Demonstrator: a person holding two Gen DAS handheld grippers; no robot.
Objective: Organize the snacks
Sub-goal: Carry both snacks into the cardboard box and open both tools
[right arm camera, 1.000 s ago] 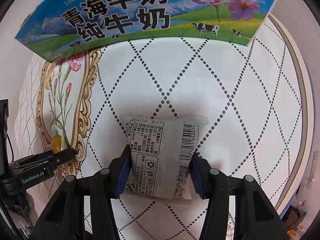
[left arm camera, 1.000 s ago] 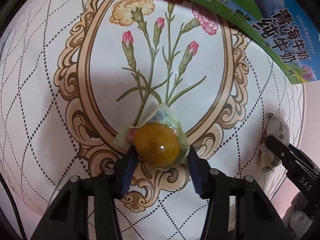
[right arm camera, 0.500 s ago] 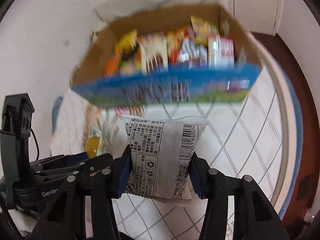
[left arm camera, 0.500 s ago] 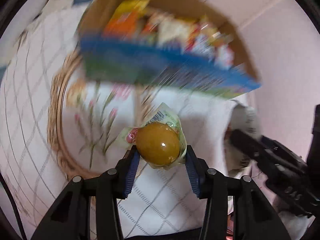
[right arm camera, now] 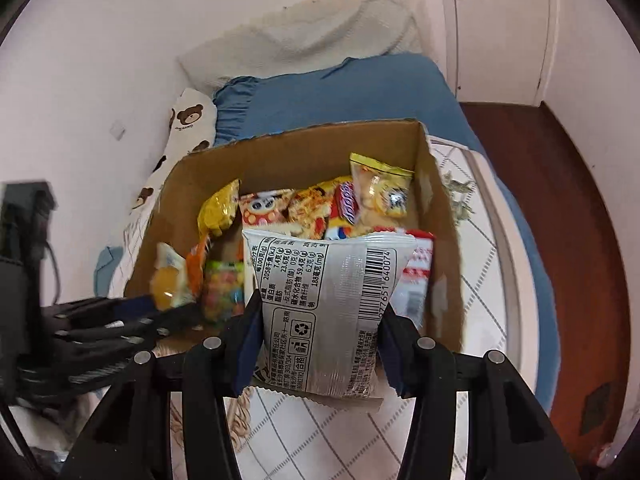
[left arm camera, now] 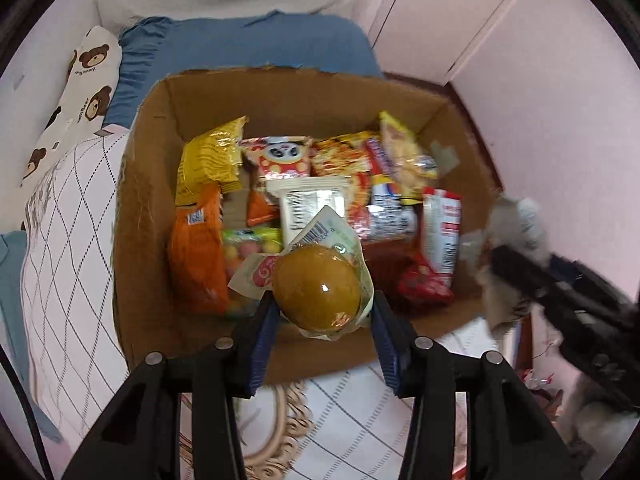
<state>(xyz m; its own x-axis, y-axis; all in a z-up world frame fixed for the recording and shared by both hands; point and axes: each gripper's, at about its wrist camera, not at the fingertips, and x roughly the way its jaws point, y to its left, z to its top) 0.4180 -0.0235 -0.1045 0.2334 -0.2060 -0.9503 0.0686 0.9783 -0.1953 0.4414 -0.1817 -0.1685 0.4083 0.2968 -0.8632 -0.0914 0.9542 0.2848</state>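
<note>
My left gripper (left arm camera: 320, 312) is shut on a golden-brown egg snack in clear wrapping (left arm camera: 318, 294), held above the near wall of an open cardboard box (left arm camera: 280, 92) filled with several snack packets. My right gripper (right arm camera: 316, 328) is shut on a silver snack packet with a barcode (right arm camera: 324, 312), held upright in front of the same box (right arm camera: 300, 148). In the right wrist view the left gripper (right arm camera: 168, 312) shows at the left with the egg snack (right arm camera: 168, 284). In the left wrist view the right gripper (left arm camera: 532, 276) appears blurred at the right edge.
The box stands on a white quilted cloth with a diamond pattern (left arm camera: 68, 272). Behind it lie a blue pillow (right arm camera: 340, 96) and a bear-print pillow (left arm camera: 76, 92). A white door (right arm camera: 500, 28) and dark wooden floor (right arm camera: 560, 184) are to the right.
Both grippers rose from the cloth with their snacks still held. The view swung from the box's printed side up over its open top, so the packets inside now show.
</note>
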